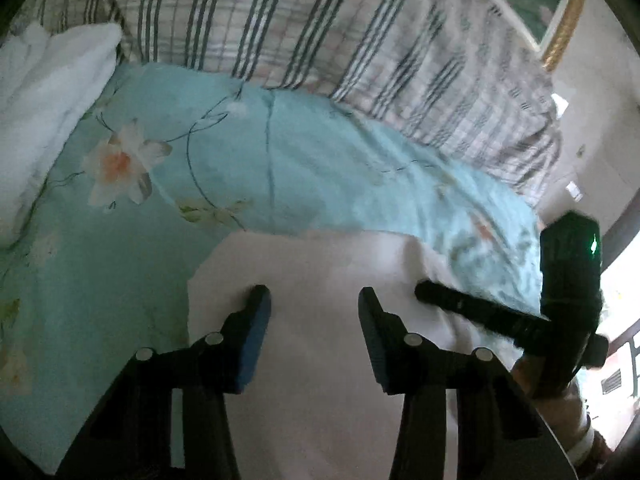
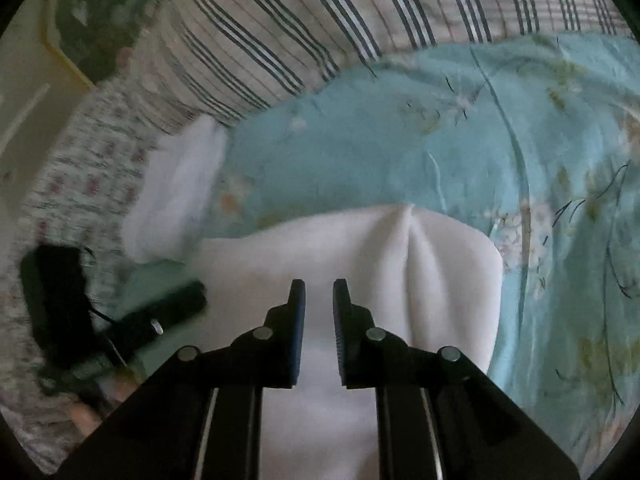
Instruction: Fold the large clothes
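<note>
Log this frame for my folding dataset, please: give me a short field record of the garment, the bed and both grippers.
garment: white garment, lying on the sheet, a crease running down from its far edge
surface: light blue floral sheet
behind: striped plaid bedding
also there: second white cloth at the sheet's edge
left gripper: fingers apart above the garment, nothing between them
right gripper: narrow gap between the fingers, nothing held
fold status: not clear from these views

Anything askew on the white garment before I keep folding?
Yes: the folded white cloth garment has a raised pucker running from its far edge toward the middle, so it isn't flat on the light blue floral bedsheet. Nothing looks damaged or spilled.
</note>
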Tool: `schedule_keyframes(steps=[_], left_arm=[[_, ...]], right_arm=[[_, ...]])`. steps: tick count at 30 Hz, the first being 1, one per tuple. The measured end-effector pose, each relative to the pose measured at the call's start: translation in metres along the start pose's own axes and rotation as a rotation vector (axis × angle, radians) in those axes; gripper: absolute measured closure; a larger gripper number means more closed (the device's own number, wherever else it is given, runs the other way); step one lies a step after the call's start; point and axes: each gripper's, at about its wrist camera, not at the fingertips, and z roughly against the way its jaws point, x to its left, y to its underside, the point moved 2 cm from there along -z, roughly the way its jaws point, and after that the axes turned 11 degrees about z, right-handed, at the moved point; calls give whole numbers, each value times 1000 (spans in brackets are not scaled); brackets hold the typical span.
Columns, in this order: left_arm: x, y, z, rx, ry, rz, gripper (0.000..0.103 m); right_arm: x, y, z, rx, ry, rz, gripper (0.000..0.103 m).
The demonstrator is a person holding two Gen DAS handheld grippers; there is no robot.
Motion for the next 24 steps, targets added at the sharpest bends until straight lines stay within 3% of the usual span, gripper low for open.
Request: schedule_keyframes(steps=[1, 2, 3, 4, 6, 9, 11, 14, 18, 21, 24], left_arm=[[6, -2, -13, 30, -9, 3, 59], [12, -1, -25, 59, -9, 9, 68], [17, 1, -38, 78, -18, 0, 79], [19, 4, -46, 81, -36, -22, 82], [21, 2, -51, 71, -26, -37, 80], [23, -3, -52, 79, -32, -30, 80], [18, -1, -42, 60, -47, -34, 82], [9, 19, -6, 36, 7, -18, 80], [-2, 68, 53, 8, 67, -46, 80], [-6, 106, 84, 8, 95, -65, 80], [-9, 143, 93, 49, 126, -74, 80]], right_arm=[[-12, 5, -11, 25, 18, -19, 94], [-23, 10, -19, 37, 22, -43, 103], [-32, 15, -23, 27, 10, -68, 103], [-40, 18, -22, -3, -14, -93, 103], [-47, 18, -21, -14, -28, -125, 103], [-42, 14, -21, -16, 32, -94, 103], [-39, 14, -21, -12, 37, -95, 103], [-42, 16, -13, -16, 47, -98, 103], [-41, 27, 11, -23, 33, -103, 103], [-16, 37, 44, -48, 8, -32, 99], [19, 68, 71, -38, -69, 33, 99]])
